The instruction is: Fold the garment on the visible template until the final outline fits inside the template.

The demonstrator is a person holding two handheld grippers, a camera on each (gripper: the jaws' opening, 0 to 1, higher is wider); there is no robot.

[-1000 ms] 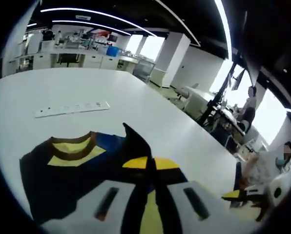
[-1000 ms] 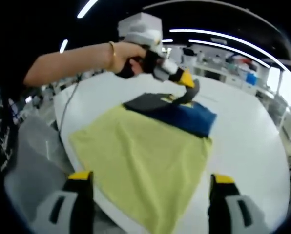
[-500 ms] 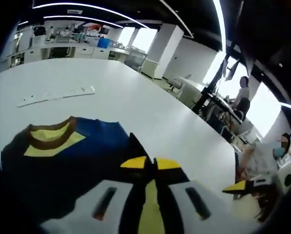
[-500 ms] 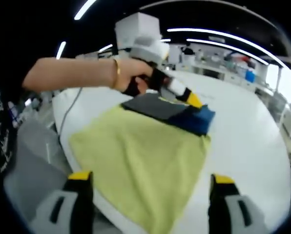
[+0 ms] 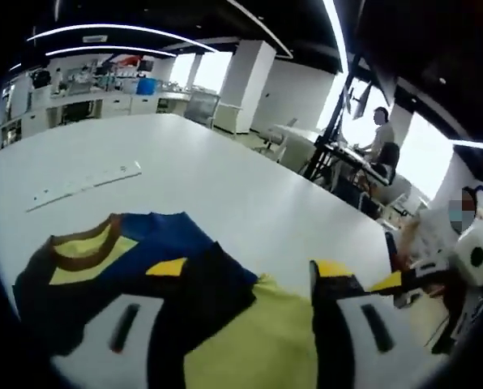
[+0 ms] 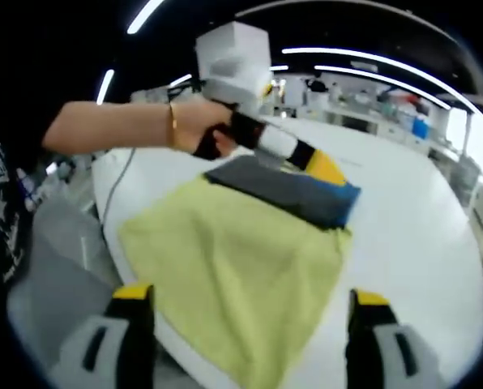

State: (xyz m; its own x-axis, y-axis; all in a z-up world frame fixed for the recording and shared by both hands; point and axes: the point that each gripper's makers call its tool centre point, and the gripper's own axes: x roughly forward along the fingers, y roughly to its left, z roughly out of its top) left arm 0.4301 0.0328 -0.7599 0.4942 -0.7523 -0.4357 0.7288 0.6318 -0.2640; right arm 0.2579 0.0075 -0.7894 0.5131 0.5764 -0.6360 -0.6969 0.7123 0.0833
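Observation:
A dark navy and blue garment (image 5: 168, 239) with a yellow and brown collar (image 5: 83, 247) lies folded on the far end of a yellow-green template cloth (image 5: 258, 340). My left gripper (image 5: 250, 269) stands open over it, a dark fold of fabric lying loose between its jaws. In the right gripper view the folded garment (image 6: 294, 193) rests on the cloth (image 6: 225, 267), and the left gripper (image 6: 318, 166) hovers just above its far edge. My right gripper (image 6: 250, 296) is open at the cloth's near edge, holding nothing.
The white table (image 5: 225, 178) stretches beyond the garment, with a white power strip (image 5: 83, 182) on it. A hand (image 6: 193, 130) holds the left gripper. The table's edge (image 6: 112, 243) curves past the cloth's left side. People sit at desks (image 5: 379, 138) beyond.
My left gripper was shut on a fold of the garment; it has laid the fold down and opened. The garment now lies flatter. The right gripper has stayed put.

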